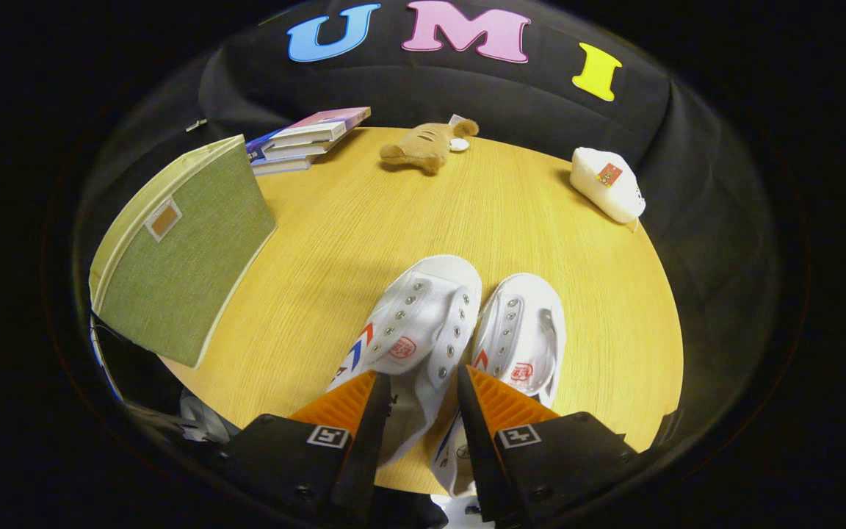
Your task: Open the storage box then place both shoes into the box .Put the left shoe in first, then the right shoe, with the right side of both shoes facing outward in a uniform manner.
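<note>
Gripper view: gripper (420, 386) hovering w/ fingers apart over left shoe (412, 330); right shoe (522, 338) alongside, storage box (181, 250) looking shut — nothing packed yet.

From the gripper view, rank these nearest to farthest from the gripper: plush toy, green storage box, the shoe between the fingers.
Gripper is open, its fingers either side of the shoe.
1. White shoe: between the fingers, beside the second shoe.
2. Green storage box: ahead, off to the left side, lid on.
3. Plush toy: far edge of the table, near the books.
</note>
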The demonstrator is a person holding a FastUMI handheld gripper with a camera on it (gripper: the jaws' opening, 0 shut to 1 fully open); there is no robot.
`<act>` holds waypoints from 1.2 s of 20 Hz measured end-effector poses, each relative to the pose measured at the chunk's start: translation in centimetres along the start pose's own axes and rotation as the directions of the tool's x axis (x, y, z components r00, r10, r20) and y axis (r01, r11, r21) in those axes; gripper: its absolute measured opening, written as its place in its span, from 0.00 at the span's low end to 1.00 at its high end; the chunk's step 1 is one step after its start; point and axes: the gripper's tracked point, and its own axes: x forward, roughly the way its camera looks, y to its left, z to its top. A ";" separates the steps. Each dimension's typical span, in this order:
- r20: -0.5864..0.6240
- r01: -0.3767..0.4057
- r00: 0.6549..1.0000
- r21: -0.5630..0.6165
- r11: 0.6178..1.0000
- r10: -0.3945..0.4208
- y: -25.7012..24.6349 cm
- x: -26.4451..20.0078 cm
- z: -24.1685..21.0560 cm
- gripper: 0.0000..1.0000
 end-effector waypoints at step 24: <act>0.191 0.040 0.978 0.247 0.968 -0.089 0.3 -2.9 7.5 0.07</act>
